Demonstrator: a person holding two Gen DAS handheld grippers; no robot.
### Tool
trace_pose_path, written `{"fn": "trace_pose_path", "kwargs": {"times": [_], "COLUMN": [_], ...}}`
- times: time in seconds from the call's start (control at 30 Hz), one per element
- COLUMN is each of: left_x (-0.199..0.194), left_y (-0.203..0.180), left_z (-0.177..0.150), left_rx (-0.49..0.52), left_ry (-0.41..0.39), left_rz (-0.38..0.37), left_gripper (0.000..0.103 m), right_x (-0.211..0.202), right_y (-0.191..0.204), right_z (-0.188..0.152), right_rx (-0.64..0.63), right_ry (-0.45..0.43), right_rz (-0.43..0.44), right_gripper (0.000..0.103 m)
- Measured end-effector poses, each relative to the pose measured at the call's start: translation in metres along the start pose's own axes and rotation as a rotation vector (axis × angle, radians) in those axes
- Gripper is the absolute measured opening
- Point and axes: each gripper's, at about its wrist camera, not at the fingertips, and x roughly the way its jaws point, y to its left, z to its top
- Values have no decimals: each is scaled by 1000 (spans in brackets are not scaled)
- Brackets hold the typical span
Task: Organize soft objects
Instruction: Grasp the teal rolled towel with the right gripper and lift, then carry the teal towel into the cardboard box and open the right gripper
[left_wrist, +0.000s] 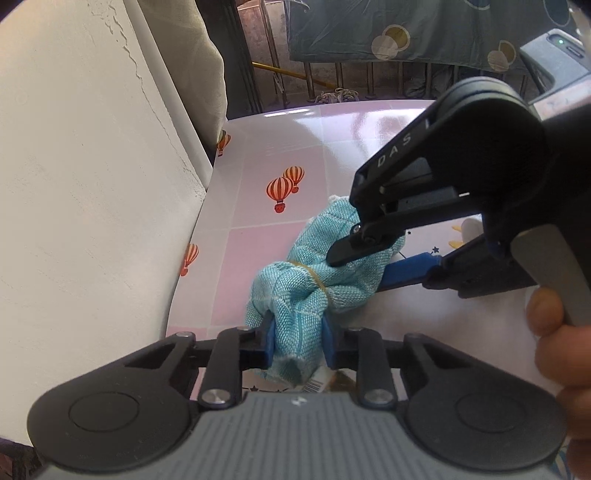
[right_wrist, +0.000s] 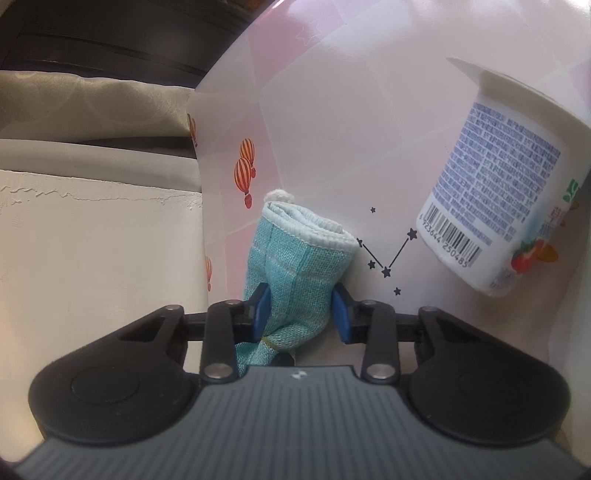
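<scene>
a cream plaster wall (left_wrist: 92, 184) runs along one side of a glossy pink-and-white tabletop printed with orange hot-air balloons (left_wrist: 280, 155), and a dark blue-grey cloth with pale circles (left_wrist: 406, 33) hangs beyond the far edge.

on that tabletop lies the rolled turquoise woven cloth bound by a thin yellowish rubber band (left_wrist: 317, 266), close to the wall side. the left gripper (left_wrist: 300, 341) has its blue pads pinched narrow on the near end of the roll; the right gripper (right_wrist: 301, 314) has its blue pads pressing the other end, a little wider, with the weave bulging between them.

the roll looks light and soft, likely to sag in the middle and squash under the pads rather than slip, since the weave is coarse. a hold on each side of the band seems sensible, as the band keeps the layers from unrolling.

the left wrist view alone shows the band around the middle, the right gripper's body and the person's hand (left_wrist: 554, 325) on its handle. the right wrist view alone shows the roll's spiralled white-edged end and a white plastic yoghurt pot with blue print and a barcode (right_wrist: 495, 184) lying just beside it.
</scene>
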Motion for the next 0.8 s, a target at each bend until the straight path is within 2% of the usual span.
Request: {"fn": "trace_pose_path", "kwargs": {"times": [0.07, 0.23, 0.5, 0.63, 0.8], "left_x": [-9, -48, -126, -163, -186], "left_y": [0, -2, -19, -43, -102], "left_z": [2, 7, 7, 7, 6], "left_rx": [6, 4, -1, 8, 93], "left_ry": [-24, -105, -256, -305, -322], "left_rz": [7, 23, -10, -93, -250], "left_gripper": [24, 24, 24, 24, 24], "right_x": [-4, -32, -118, -174, -257], "right_y": [2, 20, 51, 40, -11], "right_z": [-1, -6, -22, -34, -43], "right_rx": [0, -52, -217, -278, -302], "right_ry": [-7, -44, -153, -212, -293], "right_rz": [27, 89, 161, 177, 151], "right_gripper": [25, 22, 20, 20, 19]}}
